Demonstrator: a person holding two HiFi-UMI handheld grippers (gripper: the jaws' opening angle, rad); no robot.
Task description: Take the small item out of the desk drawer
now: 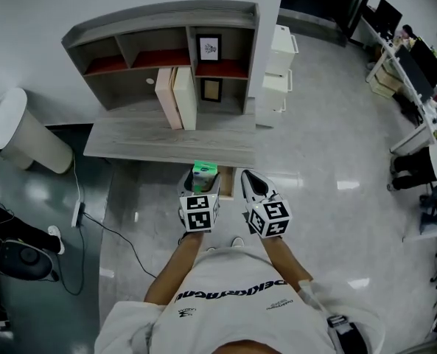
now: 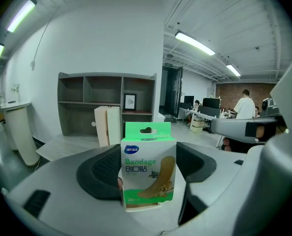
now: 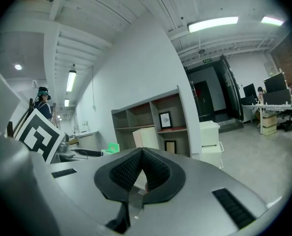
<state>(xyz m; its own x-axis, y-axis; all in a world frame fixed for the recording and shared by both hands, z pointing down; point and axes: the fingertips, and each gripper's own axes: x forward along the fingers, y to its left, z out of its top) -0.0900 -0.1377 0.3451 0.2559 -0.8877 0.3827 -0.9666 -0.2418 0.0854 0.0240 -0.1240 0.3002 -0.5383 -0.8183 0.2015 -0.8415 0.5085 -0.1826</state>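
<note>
A small green and white bandage box [image 2: 148, 167] stands upright between the jaws of my left gripper [image 2: 148, 173], which is shut on it. In the head view the box [image 1: 203, 175] shows above the left gripper [image 1: 200, 189], just in front of the grey desk [image 1: 130, 142]. My right gripper [image 1: 253, 186] hangs beside it to the right. Its black pads [image 3: 158, 173] meet with nothing between them, so it is shut and empty [image 3: 142, 172]. A bit of the open drawer [image 1: 226, 184] shows between the two grippers under the desk edge.
The desk carries a grey shelf unit [image 1: 166, 54] with two framed pictures [image 1: 209, 48] and two pale boxes [image 1: 177, 98]. A white drawer cabinet [image 1: 281, 68] stands to the right. A round white stool [image 1: 26, 135] and a floor cable [image 1: 107, 231] lie left. Office desks [image 1: 417, 72] stand far right.
</note>
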